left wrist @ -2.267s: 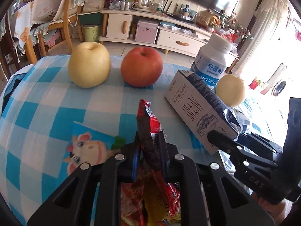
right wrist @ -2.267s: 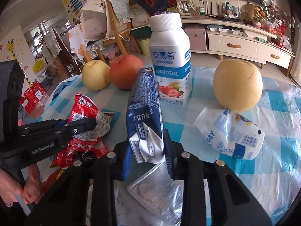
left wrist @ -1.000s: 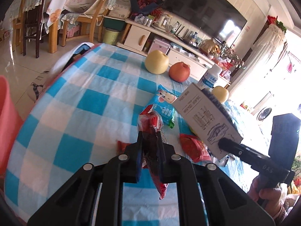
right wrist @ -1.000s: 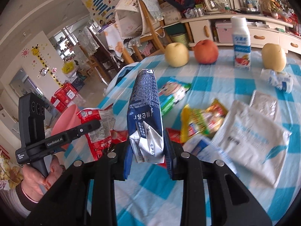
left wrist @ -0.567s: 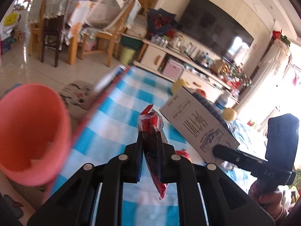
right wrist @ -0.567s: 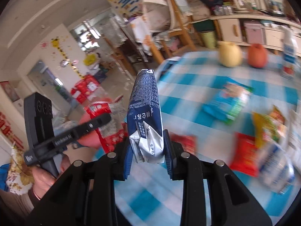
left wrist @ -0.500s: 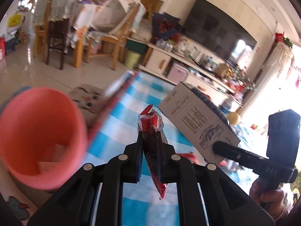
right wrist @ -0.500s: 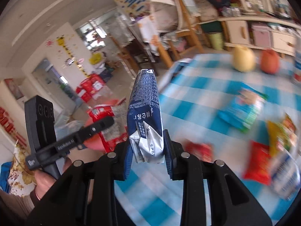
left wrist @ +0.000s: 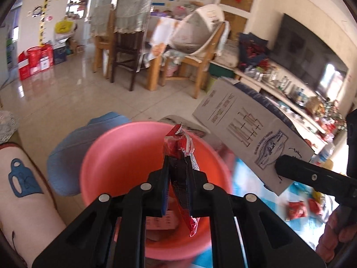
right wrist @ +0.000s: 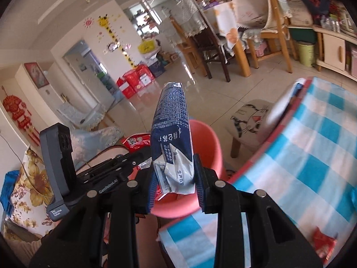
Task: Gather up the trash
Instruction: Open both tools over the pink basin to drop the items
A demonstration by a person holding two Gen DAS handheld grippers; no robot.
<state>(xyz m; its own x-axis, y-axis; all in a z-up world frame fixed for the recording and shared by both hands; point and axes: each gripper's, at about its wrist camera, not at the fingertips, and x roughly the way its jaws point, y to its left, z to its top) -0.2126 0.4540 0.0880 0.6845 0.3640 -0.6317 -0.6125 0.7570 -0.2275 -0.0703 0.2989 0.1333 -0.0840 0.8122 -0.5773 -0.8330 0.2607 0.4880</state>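
Note:
My left gripper (left wrist: pixel 177 167) is shut on a red snack wrapper (left wrist: pixel 178 147) and hangs right over the open mouth of a pink bin (left wrist: pixel 125 156). Some paper trash lies at the bin's bottom. My right gripper (right wrist: pixel 174 174) is shut on a crushed blue-and-white milk carton (right wrist: pixel 171 120), held upright above the near side of the same pink bin (right wrist: pixel 209 143). In the left wrist view the milk carton (left wrist: pixel 252 138) and the right gripper (left wrist: pixel 312 176) sit just to the right. In the right wrist view the left gripper (right wrist: pixel 133 156) shows at the left with the red wrapper (right wrist: pixel 136 141).
The blue-checked table (right wrist: pixel 312 156) lies to the right, with red wrappers (right wrist: pixel 323 243) on it. A stool with a cat cushion (right wrist: pixel 250 116) stands beyond the bin. Wooden chairs (left wrist: pixel 125 44) and a TV cabinet (left wrist: pixel 279 89) stand farther off. A flowered cushion (right wrist: pixel 29 178) is at left.
Both grippers have swung left off the table, still holding their trash. The pink bin has come from the left edge to right under them.

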